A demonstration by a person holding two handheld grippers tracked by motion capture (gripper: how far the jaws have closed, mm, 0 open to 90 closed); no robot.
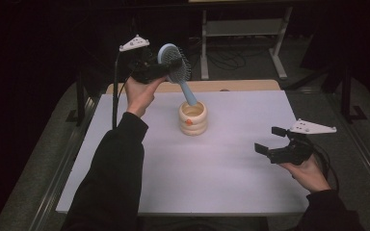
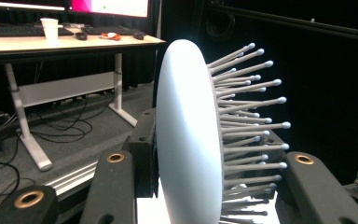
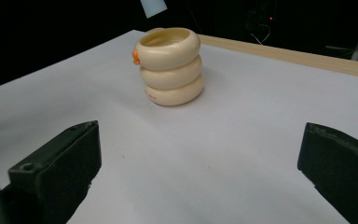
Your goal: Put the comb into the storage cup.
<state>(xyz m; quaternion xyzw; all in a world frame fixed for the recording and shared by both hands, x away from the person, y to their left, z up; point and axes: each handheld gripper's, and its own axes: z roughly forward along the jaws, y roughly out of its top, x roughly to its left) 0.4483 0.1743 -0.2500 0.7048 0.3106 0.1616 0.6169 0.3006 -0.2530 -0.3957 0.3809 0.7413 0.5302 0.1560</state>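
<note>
Fingers (image 2: 142,154) clamped on hairbrush (image 1: 175,61) head upper centre, handle tip just in cream cup (image 1: 193,118), not seated; right gripper (image 1: 271,140) wide, idle lower right.

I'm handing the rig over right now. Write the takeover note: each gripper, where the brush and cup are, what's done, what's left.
Left gripper: shut on the brush head, held tilted above the table, bristles facing right in the high view.
Right gripper: open, holding nothing, low over the table's right side.
Cup: upright, mid-table, toward the back.
Done: brush gripped, handle tip at the cup's mouth; whether it is inside, I cannot tell.
Left: probably lower the handle in and release.
</note>
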